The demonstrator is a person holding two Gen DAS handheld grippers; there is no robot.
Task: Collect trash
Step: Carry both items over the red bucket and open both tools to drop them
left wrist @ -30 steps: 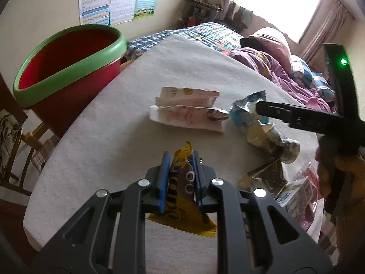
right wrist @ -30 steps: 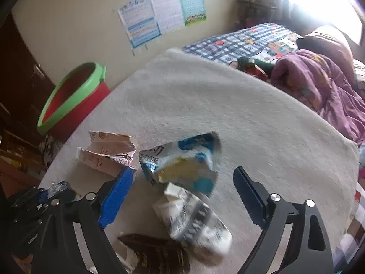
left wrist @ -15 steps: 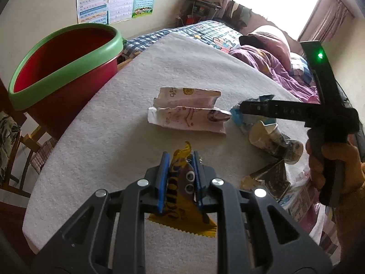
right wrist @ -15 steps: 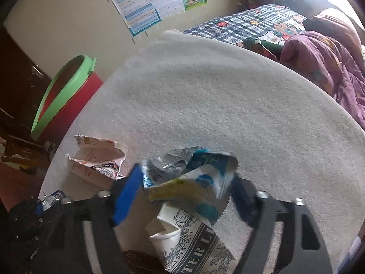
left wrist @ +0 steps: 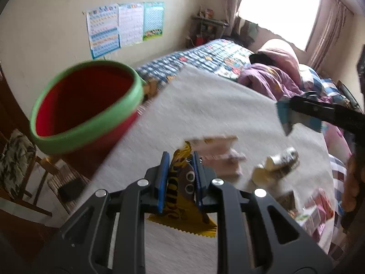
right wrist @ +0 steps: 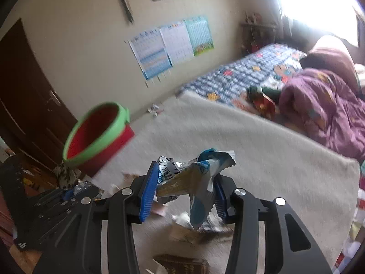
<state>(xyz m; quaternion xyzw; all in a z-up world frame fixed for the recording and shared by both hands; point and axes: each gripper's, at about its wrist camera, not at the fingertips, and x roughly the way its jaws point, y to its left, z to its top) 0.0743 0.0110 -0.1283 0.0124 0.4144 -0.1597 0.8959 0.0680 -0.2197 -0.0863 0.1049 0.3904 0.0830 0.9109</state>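
My left gripper (left wrist: 180, 159) is shut on a yellow snack wrapper (left wrist: 182, 196) and holds it above the table, right of the red bin with a green rim (left wrist: 86, 107). My right gripper (right wrist: 186, 178) is shut on a crumpled blue and silver wrapper (right wrist: 194, 180), lifted off the table; it also shows in the left wrist view (left wrist: 296, 116). The bin shows in the right wrist view (right wrist: 98, 132) at the left. A pink and white wrapper (left wrist: 216, 150) and a crumpled paper cup (left wrist: 276, 164) lie on the table.
The round table has a beige cloth (left wrist: 216, 105). More wrappers (left wrist: 314, 212) lie at its right edge, a dark one (right wrist: 180, 264) near me. A wooden chair (left wrist: 22, 159) stands below the bin. A bed with blankets (right wrist: 285, 84) is behind.
Both grippers have lifted with their wrappers and swung toward the bin. The right gripper has closed on the blue and silver wrapper, which was lying on the table a second ago.
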